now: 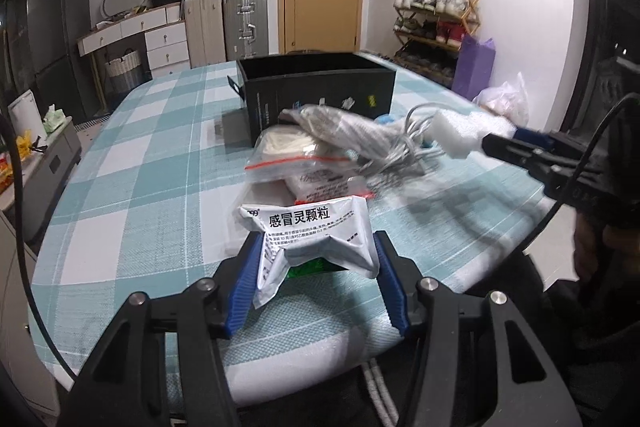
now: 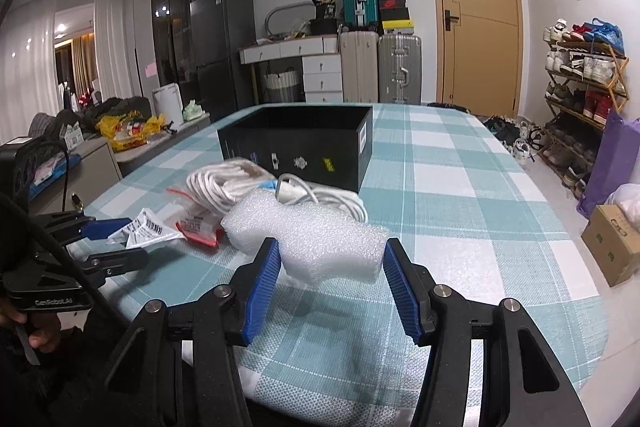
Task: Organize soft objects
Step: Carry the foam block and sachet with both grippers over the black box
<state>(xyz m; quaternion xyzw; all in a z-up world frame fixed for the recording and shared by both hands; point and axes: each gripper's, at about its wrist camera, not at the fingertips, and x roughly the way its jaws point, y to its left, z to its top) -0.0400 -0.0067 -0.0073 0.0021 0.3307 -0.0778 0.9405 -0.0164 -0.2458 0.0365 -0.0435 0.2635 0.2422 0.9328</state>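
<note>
My left gripper point(image 1: 318, 243) is shut on a white medicine sachet point(image 1: 312, 231) with black print, its blue pads pinching the crumpled sides just above the cloth. The right wrist view shows that same sachet point(image 2: 148, 229) in the left gripper point(image 2: 132, 241) at the far left. My right gripper point(image 2: 332, 247) is shut on a white foam block point(image 2: 316, 239), held clear of the table. In the left wrist view the foam block point(image 1: 456, 133) and right gripper point(image 1: 492, 143) hang at the right. An open black box point(image 1: 320, 95) point(image 2: 296, 155) stands behind the pile.
A pile lies between the grippers and the box: coiled white cables point(image 2: 224, 183), a zip bag with a red strip point(image 1: 296, 155) and a red-and-white packet point(image 2: 200, 225). The table point(image 1: 160, 147) has a teal check cloth. A shoe rack point(image 2: 580, 87) stands right.
</note>
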